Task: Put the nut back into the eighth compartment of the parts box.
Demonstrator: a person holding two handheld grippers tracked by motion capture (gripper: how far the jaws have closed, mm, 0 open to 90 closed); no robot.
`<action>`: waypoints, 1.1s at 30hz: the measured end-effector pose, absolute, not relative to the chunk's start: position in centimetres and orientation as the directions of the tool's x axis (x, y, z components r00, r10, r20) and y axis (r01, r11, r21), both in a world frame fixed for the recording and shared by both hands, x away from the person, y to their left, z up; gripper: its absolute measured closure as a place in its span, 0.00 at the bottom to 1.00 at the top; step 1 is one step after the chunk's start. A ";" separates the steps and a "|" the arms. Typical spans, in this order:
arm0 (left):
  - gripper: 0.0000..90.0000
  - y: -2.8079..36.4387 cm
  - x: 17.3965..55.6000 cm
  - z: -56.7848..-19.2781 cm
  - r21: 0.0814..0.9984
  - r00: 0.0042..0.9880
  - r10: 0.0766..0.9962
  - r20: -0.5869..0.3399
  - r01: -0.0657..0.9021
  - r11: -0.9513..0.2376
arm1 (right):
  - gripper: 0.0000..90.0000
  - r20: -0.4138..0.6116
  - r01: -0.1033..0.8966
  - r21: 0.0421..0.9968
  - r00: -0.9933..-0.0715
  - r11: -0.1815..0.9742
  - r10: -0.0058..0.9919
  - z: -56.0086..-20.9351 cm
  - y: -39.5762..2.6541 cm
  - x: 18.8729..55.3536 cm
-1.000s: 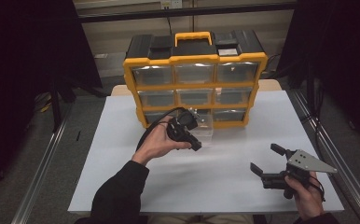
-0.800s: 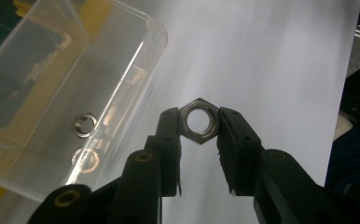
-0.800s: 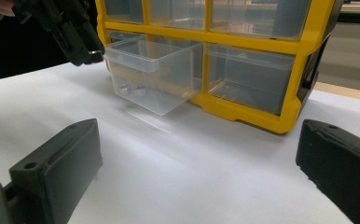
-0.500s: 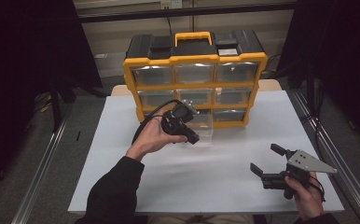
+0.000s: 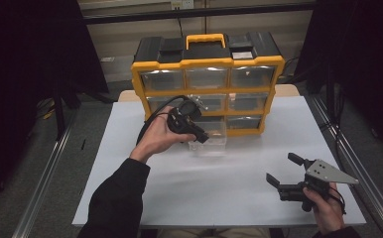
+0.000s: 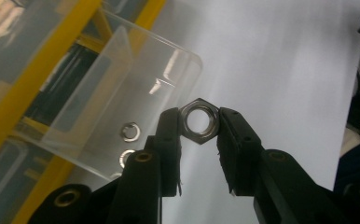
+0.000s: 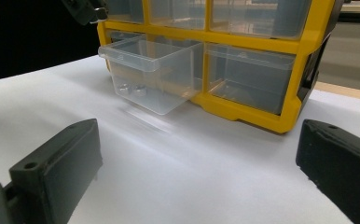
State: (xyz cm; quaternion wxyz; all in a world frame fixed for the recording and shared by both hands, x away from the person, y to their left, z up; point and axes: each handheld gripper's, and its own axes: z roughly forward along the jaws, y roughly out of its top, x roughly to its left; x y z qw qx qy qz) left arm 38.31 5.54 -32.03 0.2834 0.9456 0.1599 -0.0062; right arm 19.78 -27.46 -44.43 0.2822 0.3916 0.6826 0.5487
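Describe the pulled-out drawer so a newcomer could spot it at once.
Start at the yellow and black organizer at the far side of the white table. On its bottom row, the clear drawer juts forward over the table, just below the left gripper, which holds a hex nut. Unlike its shut neighbours, it stands open, with small metal rings inside.

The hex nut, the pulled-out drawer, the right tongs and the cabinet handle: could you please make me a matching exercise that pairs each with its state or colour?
Things:
1. hex nut
2. clear drawer
3. right tongs
4. cabinet handle

States:
A. open over the white table, holding nothing
B. yellow, on top of the cabinet
C. clamped in the left tongs
D. pulled out, with small washers at its bottom

Pairs: 1-C, 2-D, 3-A, 4-B
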 end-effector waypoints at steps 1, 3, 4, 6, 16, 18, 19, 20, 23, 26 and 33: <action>0.78 5.8 38.7 -31.9 0.535 0.952 0.296 -0.085 0.294 -0.792 | 0.00 0.044 0.225 0.970 -0.534 0.091 0.844 -44.4 -27.5 19.8; 0.78 5.8 38.7 -32.0 0.552 0.942 0.322 -0.100 0.321 -0.769 | 0.00 0.041 0.222 0.970 -0.535 0.094 0.844 -44.5 -27.5 19.8; 0.78 6.0 39.0 -31.8 0.538 0.950 0.301 -0.086 0.299 -0.788 | 0.00 0.045 0.225 0.970 -0.534 0.091 0.844 -44.4 -27.5 19.8; 0.78 6.0 39.2 -31.8 0.544 0.943 0.320 -0.094 0.318 -0.776 | 0.00 0.047 0.221 0.971 -0.533 0.086 0.845 -44.5 -27.5 19.8; 0.78 5.3 40.5 -32.5 0.533 0.931 0.358 -0.077 0.342 -0.774 | 0.00 0.042 0.221 0.971 -0.533 0.092 0.845 -44.4 -27.5 19.7; 0.78 5.1 40.7 -32.7 0.521 0.934 0.350 -0.073 0.335 -0.785 | 0.00 0.043 0.222 0.971 -0.533 0.091 0.845 -44.5 -27.5 19.7; 0.78 5.0 40.8 -32.9 0.514 0.933 0.352 -0.074 0.338 -0.788 | 0.00 0.042 0.220 0.971 -0.532 0.090 0.846 -44.5 -27.5 19.7; 0.78 4.9 40.9 -33.1 0.514 0.928 0.364 -0.078 0.350 -0.783 | 0.00 0.042 0.221 0.971 -0.534 0.092 0.845 -44.4 -27.6 19.7; 0.78 4.9 41.3 -33.3 0.499 0.930 0.359 -0.072 0.345 -0.795 | 0.00 0.041 0.222 0.971 -0.534 0.093 0.844 -44.4 -27.6 19.7; 0.78 4.9 41.7 -33.6 0.496 0.930 0.360 -0.072 0.347 -0.796 | 0.00 0.042 0.222 0.971 -0.535 0.093 0.844 -44.5 -27.6 19.7; 0.78 4.5 42.1 -34.4 0.473 0.923 0.375 -0.082 0.367 -0.801 | 0.00 0.044 0.223 0.971 -0.535 0.091 0.844 -44.5 -27.5 19.7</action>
